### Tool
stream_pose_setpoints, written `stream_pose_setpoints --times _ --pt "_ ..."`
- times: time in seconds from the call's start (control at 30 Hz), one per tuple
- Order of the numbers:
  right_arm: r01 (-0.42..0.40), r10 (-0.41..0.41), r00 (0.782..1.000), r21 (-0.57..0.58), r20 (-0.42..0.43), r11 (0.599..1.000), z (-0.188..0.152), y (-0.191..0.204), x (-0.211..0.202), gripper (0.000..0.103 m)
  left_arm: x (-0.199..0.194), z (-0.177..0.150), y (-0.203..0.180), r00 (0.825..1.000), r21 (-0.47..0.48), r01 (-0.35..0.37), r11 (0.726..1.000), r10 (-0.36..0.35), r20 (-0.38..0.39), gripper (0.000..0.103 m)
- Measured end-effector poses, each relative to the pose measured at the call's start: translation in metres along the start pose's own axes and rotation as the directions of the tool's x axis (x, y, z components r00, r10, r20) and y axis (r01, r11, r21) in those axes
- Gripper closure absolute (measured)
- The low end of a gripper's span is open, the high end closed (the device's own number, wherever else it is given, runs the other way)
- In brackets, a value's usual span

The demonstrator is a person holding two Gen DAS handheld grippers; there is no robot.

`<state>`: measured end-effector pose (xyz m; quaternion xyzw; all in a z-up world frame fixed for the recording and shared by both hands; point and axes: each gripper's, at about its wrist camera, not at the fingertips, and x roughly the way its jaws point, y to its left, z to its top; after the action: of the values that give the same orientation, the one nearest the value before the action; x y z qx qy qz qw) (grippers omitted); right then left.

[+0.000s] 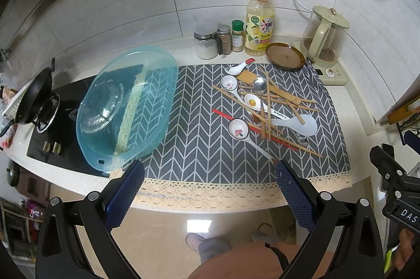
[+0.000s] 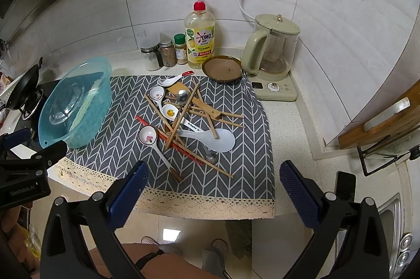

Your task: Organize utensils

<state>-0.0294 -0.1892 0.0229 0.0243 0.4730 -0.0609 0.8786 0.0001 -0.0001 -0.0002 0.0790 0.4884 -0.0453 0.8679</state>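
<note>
A heap of utensils lies on a grey chevron mat: wooden chopsticks, a red chopstick, ceramic spoons, a white rice paddle, a metal spoon and a wooden spatula. A tilted teal plastic basin stands at the mat's left. My left gripper is open at the counter's front edge. My right gripper is open there too. Both are empty.
A brown dish, detergent bottle, spice jars and an electric kettle line the back wall. A black wok sits on the stove at left. A sink lies right.
</note>
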Motion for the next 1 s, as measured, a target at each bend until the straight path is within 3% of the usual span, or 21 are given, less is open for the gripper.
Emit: stream_pose_setpoints --times 0.53,0.83,1.0 --pt "0.083 -0.082 0.996 0.023 -0.029 0.996 0.013 0.011 0.011 0.006 0.015 0.012 0.016 0.999 0.085 0.036 0.996 -0.034 -0.026 0.004" --pt "0.108 -0.125 0.982 0.121 0.139 0.987 0.016 0.015 0.01 0.006 0.039 0.021 0.026 0.995 0.197 0.094 0.976 -0.087 -0.048 0.004" --pt "0.112 -0.138 0.976 0.154 0.168 0.982 0.019 0.005 0.024 0.006 0.057 0.027 0.011 0.988 0.215 0.148 0.965 -0.133 -0.081 0.004"
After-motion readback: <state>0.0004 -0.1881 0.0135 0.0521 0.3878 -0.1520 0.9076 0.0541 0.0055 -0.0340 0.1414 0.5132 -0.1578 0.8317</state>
